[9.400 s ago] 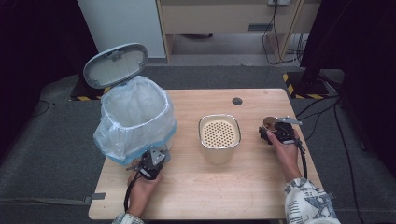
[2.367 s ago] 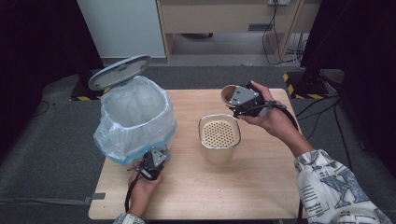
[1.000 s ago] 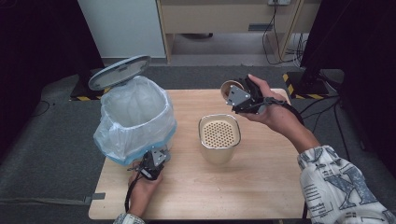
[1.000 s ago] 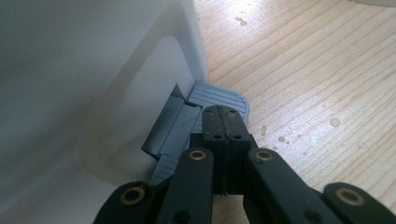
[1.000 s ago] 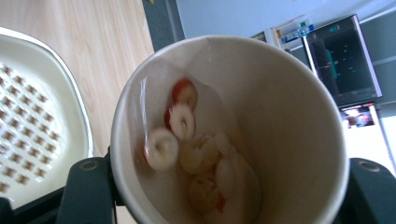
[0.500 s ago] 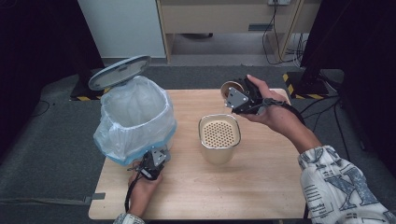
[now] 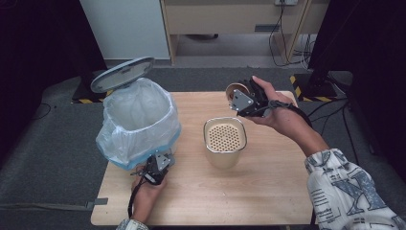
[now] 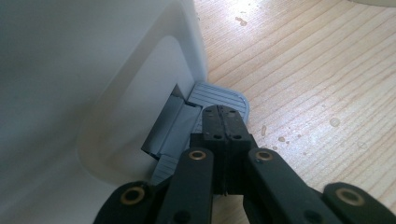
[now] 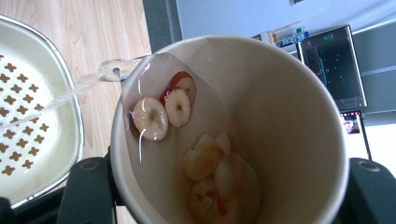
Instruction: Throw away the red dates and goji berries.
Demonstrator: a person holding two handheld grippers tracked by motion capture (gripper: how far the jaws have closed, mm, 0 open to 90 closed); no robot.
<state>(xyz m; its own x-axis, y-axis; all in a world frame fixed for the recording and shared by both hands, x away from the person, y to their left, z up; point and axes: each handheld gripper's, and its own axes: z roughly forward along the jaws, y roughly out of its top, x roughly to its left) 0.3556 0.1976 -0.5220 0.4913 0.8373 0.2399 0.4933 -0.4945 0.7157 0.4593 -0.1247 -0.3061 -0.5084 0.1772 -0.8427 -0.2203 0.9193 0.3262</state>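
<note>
Both tongs are busy: the left gripper (image 8: 223, 122), jaws pressed together with nothing between them, bears down on the grey pedal (image 8: 219, 96) of the bin (image 7: 139, 122), whose lid (image 7: 122, 74) stands raised. The right gripper (image 7: 245, 98) clamps a paper cup (image 9: 233, 130), tilted over the cream strainer pot (image 7: 225, 143) near the middle of the wooden table (image 7: 268, 191). Liquid (image 9: 70, 93) streams from the cup's lip onto the perforated insert, so draining looks like the step in hand. Sliced fruit (image 9: 166, 109) clings to the cup wall, with paler pieces, hard to identify, lower down. Next probably comes carrying the cup to the open bin while the pedal stays pressed.
</note>
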